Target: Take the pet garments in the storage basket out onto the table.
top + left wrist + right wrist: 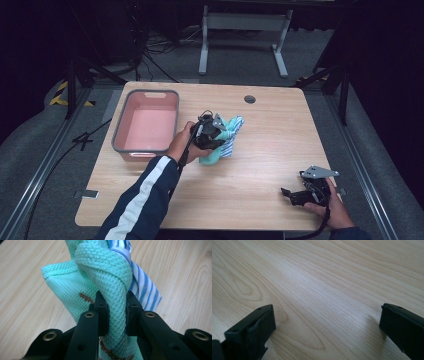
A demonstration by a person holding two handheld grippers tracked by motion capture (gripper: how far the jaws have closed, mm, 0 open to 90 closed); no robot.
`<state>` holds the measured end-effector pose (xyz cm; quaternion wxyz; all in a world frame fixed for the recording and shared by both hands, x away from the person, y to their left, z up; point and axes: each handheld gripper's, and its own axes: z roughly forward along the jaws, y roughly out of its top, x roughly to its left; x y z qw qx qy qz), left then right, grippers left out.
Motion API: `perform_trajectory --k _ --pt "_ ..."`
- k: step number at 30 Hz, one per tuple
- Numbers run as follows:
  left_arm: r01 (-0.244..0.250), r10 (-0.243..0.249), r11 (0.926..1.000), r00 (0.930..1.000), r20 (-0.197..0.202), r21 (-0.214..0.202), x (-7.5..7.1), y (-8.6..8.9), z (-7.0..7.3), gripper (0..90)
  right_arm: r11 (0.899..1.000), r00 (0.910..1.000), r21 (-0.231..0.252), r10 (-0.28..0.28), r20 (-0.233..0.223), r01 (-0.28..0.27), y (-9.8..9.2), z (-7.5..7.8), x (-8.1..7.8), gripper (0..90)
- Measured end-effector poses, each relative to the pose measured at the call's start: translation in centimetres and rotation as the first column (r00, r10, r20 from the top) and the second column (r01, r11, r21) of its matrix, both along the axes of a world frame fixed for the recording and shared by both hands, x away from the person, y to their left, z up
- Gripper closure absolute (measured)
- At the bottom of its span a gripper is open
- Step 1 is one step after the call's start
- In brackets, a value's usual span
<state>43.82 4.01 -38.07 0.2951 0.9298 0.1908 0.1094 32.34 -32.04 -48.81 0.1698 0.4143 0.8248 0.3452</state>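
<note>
2 soft, light cloths, a mint-green waffle-weave towel (105, 272) and a blue-striped one (142, 282), sit mid-table beside the pink bin (150, 122); your left gripper (116, 315) pinches a limp green fold, your right gripper (327, 322) rests spread.

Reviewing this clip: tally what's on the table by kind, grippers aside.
Cloths: 2, a green cloth in the left gripper and a blue-striped cloth bundled against it
Bins: 1, the pink bin
Total: 3
</note>
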Motion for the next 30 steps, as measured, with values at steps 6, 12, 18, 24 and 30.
perform_trajectory --k 6,12,18,24,30 --pt "-0.008 0.008 0.9998 0.9998 -0.020 0.016 0.3 -1.1 -1.5 76.5 1.000 1.0000 0.000 0.000 0.000 0.000 0.0 0.0 0.0 0.6" --pt "-0.010 0.012 0.9991 0.9993 -0.034 0.042 0.7 -2.1 -2.9 76.1 1.000 1.0000 -0.003 0.001 0.000 -0.001 0.0 0.0 0.0 0.6" --pt "-0.011 0.014 0.9982 0.9988 -0.048 0.060 1.1 -3.2 -4.1 75.6 1.000 1.0000 -0.003 0.002 0.001 -0.002 0.0 0.0 0.0 0.6" --pt "-0.002 0.006 0.9965 0.9988 -0.048 0.083 1.0 -4.2 -5.0 74.7 1.000 1.0000 -0.003 0.002 0.000 -0.002 0.0 0.0 0.0 0.6" --pt "0.011 -0.005 0.9966 0.9977 -0.067 0.082 0.9 -4.7 -5.5 71.1 1.000 1.0000 -0.002 0.001 0.000 -0.001 0.0 0.0 0.0 0.6"
